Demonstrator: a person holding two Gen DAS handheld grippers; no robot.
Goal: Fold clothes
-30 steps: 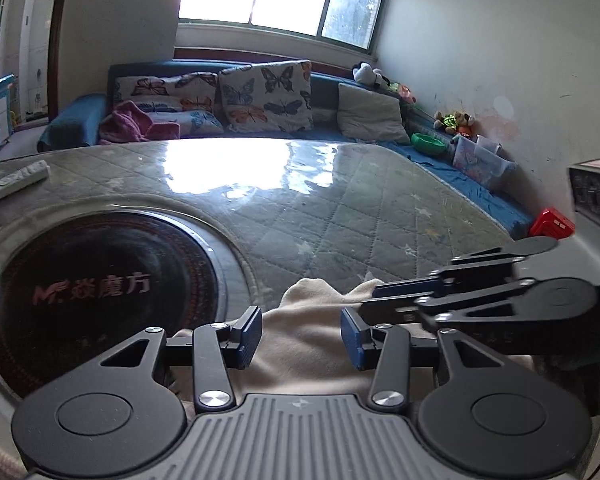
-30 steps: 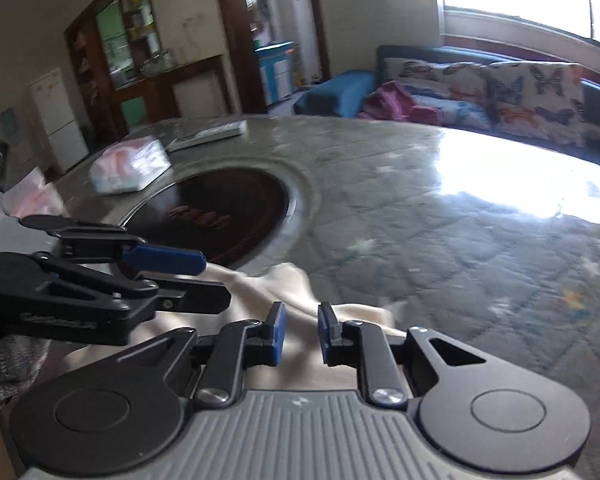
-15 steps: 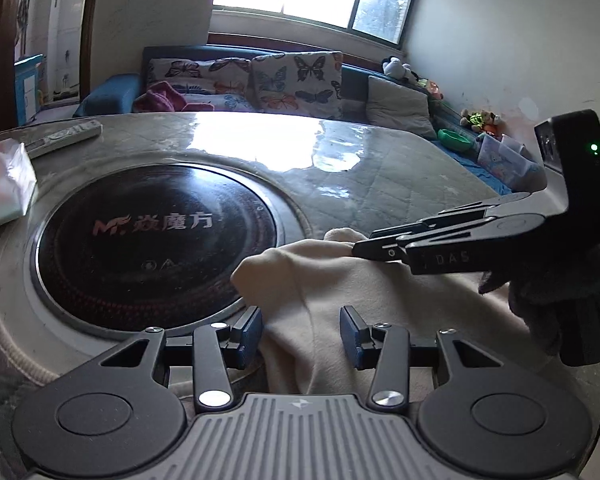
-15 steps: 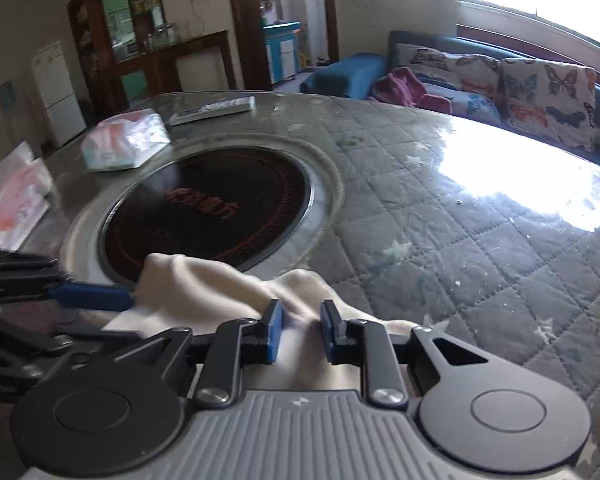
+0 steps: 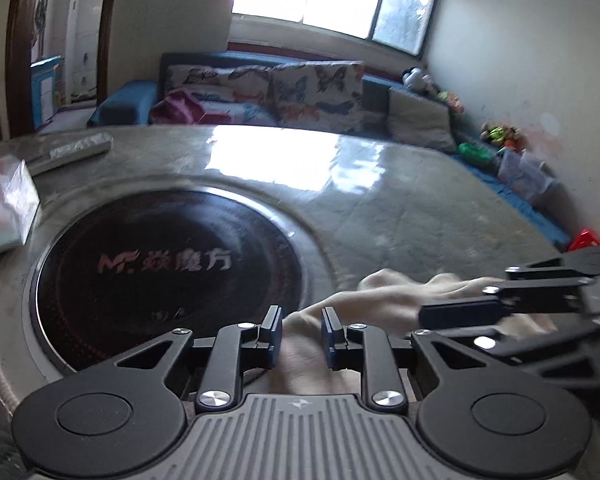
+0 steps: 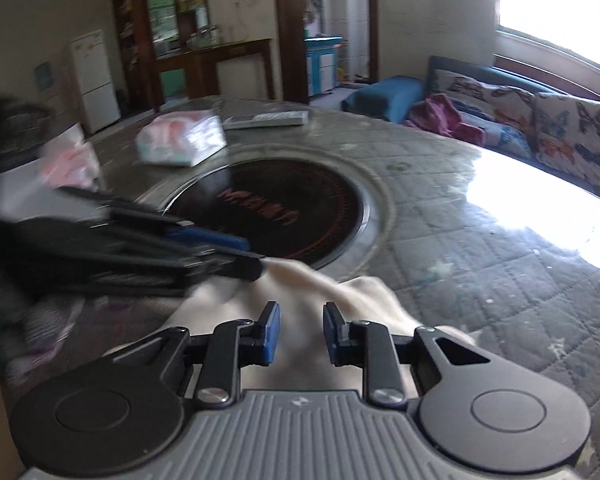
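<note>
Since the earlier frames the left gripper [image 5: 301,334] has been drawing its fingers [image 5: 274,332] closer, and they now pinch a raised fold of the cream cloth [image 5: 384,300]. Both grippers have swung across the counter [image 6: 480,264], bringing the black round hob [image 5: 164,264] into fuller view. Beside it, the right gripper [image 6: 300,334] has its fingers [image 6: 270,332] narrowed on another bunch of that cloth [image 6: 328,292], which lies at the near counter edge, overlapping the hob's rim. Beyond sit a wrapped packet [image 6: 180,140], then a remote [image 6: 268,118]. Farthest back is a sofa with butterfly cushions [image 5: 312,92].
</note>
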